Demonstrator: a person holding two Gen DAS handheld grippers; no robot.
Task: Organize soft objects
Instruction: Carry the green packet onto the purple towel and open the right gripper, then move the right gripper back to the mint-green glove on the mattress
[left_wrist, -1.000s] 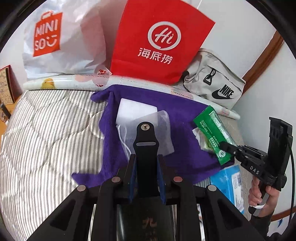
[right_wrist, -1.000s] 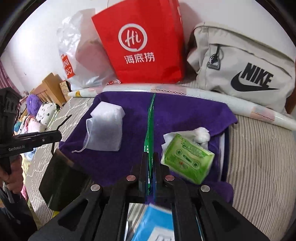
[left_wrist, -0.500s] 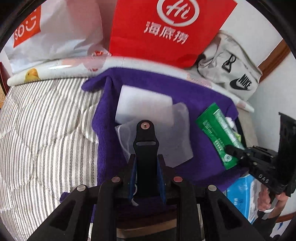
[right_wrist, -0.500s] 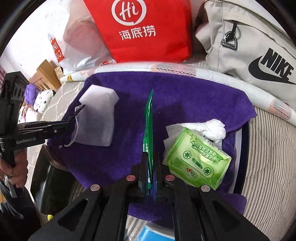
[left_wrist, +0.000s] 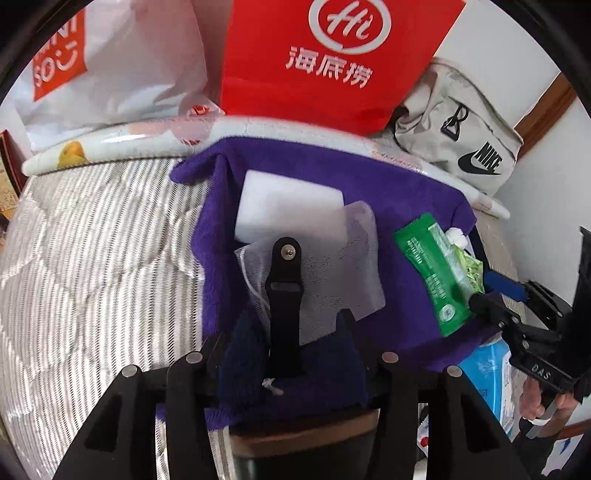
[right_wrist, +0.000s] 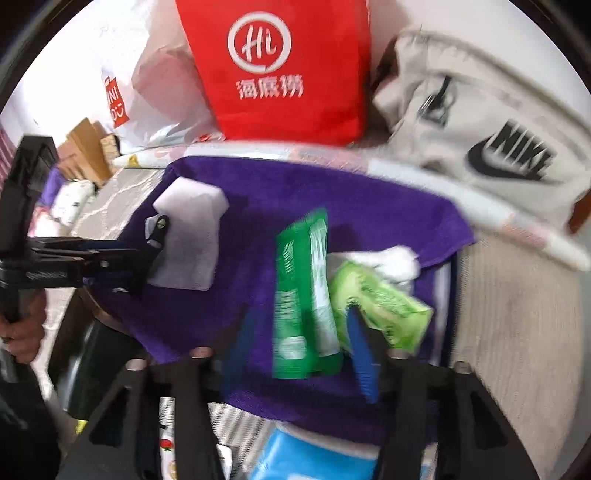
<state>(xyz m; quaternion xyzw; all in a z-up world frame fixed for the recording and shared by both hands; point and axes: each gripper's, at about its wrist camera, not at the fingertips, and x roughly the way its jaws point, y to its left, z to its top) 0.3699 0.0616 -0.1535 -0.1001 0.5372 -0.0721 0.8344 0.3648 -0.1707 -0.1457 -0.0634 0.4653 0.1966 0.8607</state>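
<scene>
Flat green packet (right_wrist: 301, 295) (glossy) on purple towel (right_wrist: 369, 206).

White wall (left_wrist: 491, 48); wooden trim (left_wrist: 546, 110); striped quilted mattress (left_wrist: 92, 266).

Fleecy matt purple towel (left_wrist: 413, 206); glossy green plastic sachet (right_wrist: 303, 302); sheer white mesh pouch (left_wrist: 343, 273); matt black rubbery strap (left_wrist: 284, 295); smooth red paper bag (left_wrist: 332, 59); beige woven canvas bag (right_wrist: 480, 122); striped quilted cloth bedding (left_wrist: 92, 258).
</scene>
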